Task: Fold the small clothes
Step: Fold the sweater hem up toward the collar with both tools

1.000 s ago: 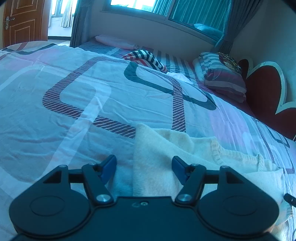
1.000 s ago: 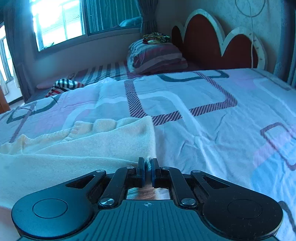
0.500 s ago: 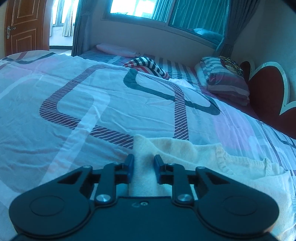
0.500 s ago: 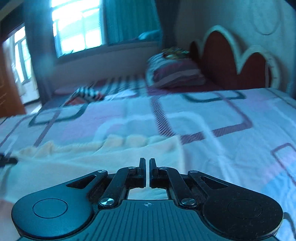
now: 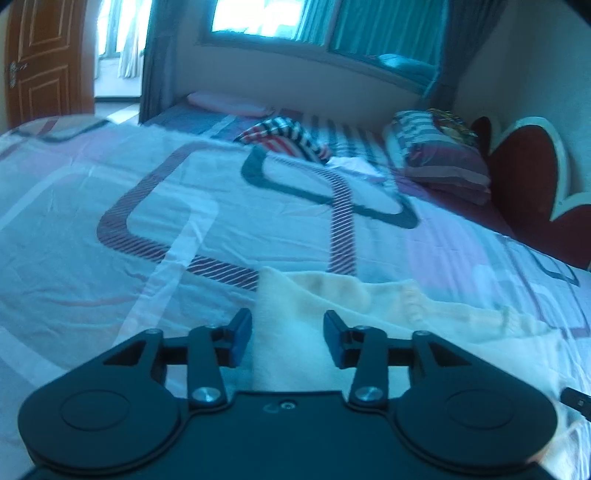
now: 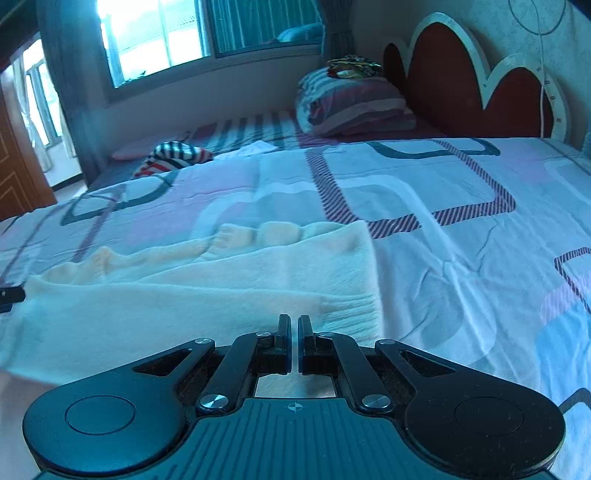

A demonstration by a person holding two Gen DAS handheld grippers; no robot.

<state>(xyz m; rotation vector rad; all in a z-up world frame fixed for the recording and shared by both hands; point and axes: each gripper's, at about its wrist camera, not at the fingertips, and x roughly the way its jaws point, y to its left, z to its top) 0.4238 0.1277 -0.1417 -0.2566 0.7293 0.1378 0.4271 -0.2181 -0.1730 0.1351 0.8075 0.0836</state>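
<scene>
Cream sweater (image 5: 295, 321): left claw (image 5: 287, 341) has reopened over it.

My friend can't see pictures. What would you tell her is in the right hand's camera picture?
A black right gripper with its fingers shut hovers at the near hem of a cream knitted sweater spread on a bed with a pink, blue and white patterned cover. Farther back are a striped pillow, a red scalloped headboard and a bright window.
</scene>
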